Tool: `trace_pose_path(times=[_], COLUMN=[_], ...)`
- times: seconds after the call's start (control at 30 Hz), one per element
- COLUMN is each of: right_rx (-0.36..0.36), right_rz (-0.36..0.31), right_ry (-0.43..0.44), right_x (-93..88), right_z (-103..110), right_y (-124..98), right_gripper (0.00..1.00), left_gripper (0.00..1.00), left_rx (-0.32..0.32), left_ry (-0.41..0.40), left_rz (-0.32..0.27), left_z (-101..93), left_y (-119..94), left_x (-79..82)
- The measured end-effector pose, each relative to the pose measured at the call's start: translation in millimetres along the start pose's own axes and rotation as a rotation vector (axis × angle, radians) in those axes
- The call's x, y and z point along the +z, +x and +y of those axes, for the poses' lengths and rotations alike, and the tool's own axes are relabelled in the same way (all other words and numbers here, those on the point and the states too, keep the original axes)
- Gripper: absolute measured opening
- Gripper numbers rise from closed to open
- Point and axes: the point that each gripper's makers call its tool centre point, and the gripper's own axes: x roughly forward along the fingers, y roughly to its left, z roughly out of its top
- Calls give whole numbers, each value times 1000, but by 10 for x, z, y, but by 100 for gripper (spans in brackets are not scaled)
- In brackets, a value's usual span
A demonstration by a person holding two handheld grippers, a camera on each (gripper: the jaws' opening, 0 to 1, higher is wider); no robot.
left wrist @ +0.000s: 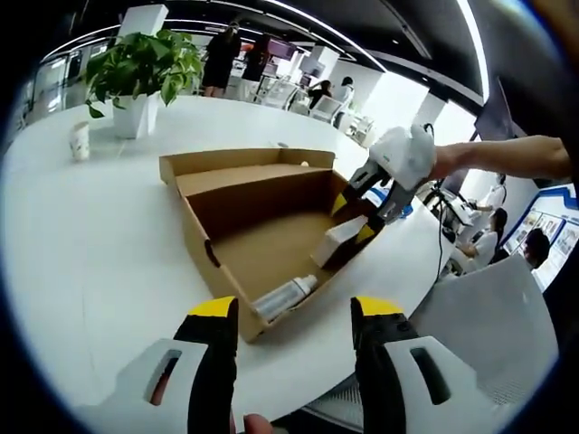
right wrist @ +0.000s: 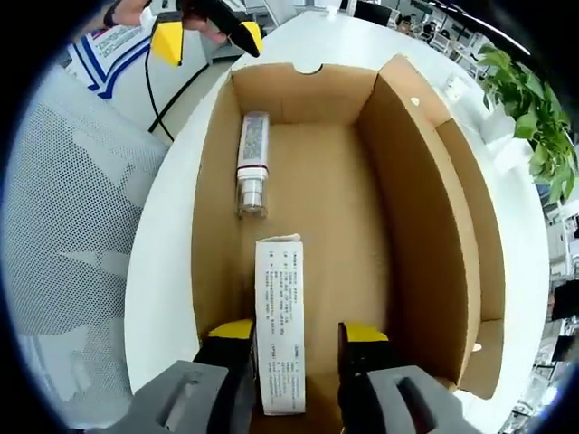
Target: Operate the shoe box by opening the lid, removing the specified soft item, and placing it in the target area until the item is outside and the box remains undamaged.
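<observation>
An open cardboard shoe box (left wrist: 237,201) lies on the round white table (left wrist: 90,262), its lid folded back. Inside lie a white tube (left wrist: 284,296) against one end wall and a small white carton (left wrist: 338,240). In the right gripper view the carton (right wrist: 280,330) sits between the jaws of my right gripper (right wrist: 298,333), touching the left jaw with a gap on the other side. The tube (right wrist: 251,163) lies beyond it. My left gripper (left wrist: 295,309) hovers open outside the box's near corner. It also appears past the box's far end as the left gripper (right wrist: 208,38), in a hand.
A potted plant (left wrist: 140,68) and a paper cup (left wrist: 80,140) stand at the table's far side. A grey mesh chair (right wrist: 72,226) and a black cable (right wrist: 172,90) are beside the table edge. Desks and people fill the room behind.
</observation>
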Motion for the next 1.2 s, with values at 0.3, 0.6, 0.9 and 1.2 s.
trace_pose_path(times=[0.3, 0.6, 0.9, 1.2], right_rx=[10, 12, -10, -48], right_rz=[43, -3, -37, -50], right_ry=[44, 92, 123, 107], right_x=[-63, 9, 66, 126], right_z=[37, 81, 95, 101], right_y=[80, -19, -142, -323], right_gripper=[18, 17, 17, 17], left_gripper=[51, 51, 51, 51], left_rx=[7, 14, 13, 10], left_ry=[-11, -13, -17, -4], left_rz=[-5, -10, -23, -22], left_z=[4, 8, -25, -95], left_y=[-22, -24, -28, -12], left_x=[-6, 32, 80, 100])
